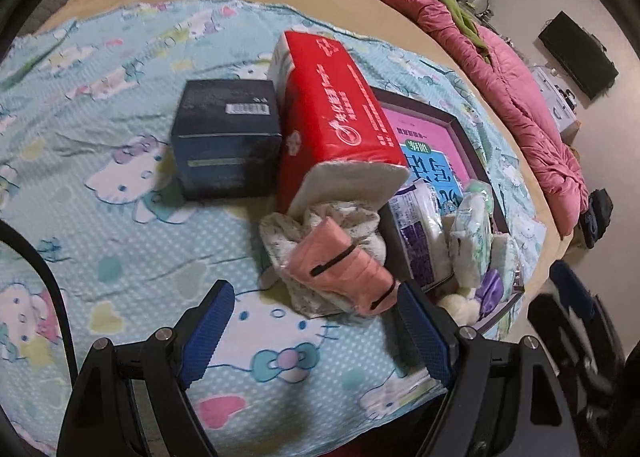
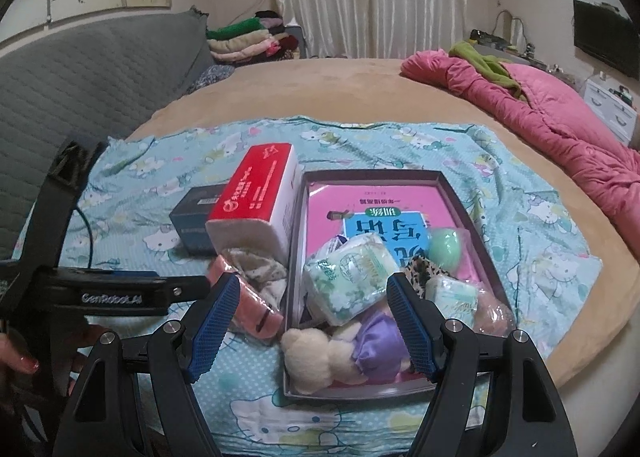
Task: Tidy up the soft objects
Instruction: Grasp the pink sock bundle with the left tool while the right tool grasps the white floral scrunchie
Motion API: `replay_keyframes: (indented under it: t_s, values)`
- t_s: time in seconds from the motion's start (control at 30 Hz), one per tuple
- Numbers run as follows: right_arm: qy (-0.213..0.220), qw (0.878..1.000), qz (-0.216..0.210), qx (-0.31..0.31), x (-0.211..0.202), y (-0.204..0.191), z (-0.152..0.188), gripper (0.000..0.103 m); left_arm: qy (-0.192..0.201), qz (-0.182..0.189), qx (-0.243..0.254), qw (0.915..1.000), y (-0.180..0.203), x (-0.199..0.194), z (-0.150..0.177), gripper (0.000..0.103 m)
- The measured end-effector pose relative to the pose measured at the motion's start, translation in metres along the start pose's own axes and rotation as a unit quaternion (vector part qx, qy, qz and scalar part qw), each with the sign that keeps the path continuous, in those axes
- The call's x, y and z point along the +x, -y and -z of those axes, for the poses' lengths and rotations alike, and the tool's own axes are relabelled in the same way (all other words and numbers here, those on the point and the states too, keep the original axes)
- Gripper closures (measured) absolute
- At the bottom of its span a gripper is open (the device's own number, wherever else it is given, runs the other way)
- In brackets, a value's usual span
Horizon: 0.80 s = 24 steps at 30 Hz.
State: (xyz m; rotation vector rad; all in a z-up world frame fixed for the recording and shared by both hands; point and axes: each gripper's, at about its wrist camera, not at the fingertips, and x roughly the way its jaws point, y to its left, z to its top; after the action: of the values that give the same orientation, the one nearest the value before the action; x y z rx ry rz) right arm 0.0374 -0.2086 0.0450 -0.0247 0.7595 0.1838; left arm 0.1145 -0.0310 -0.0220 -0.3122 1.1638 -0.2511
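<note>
L gripper (image 1: pixel 316 333) jaws apart, nothing clamped, above the blanket (image 1: pixel 100 249) just short of the pink roll (image 1: pixel 344 269), which lies beside the tray's (image 2: pixel 460 193) left edge. R gripper (image 2: pixel 312 325) also apart, empty, over tray's near end w/ plush bear (image 2: pixel 308 353), tissue packs (image 2: pixel 352 281).

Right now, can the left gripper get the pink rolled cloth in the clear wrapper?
Probably yes. The left gripper is open, and the pink rolled cloth in its clear wrapper lies just ahead on the blanket, with nothing covering it.
</note>
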Motion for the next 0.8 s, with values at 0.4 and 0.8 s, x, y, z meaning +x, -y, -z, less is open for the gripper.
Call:
replay_keyframes:
  t_s: [0.4, 0.8]
  values:
    - [-0.007, 1.0, -0.005, 0.027, 0.009, 0.016, 0.003, 0.026, -0.051, -0.019, -0.045, 0.9975, 0.015, 0.047, -0.015, 0.03]
    - [-0.013, 1.0, -0.01, -0.01, 0.02, -0.002, 0.003, 0.026, -0.053, 0.01, -0.075, 0.9957, -0.006, 0.053, -0.012, 0.051]
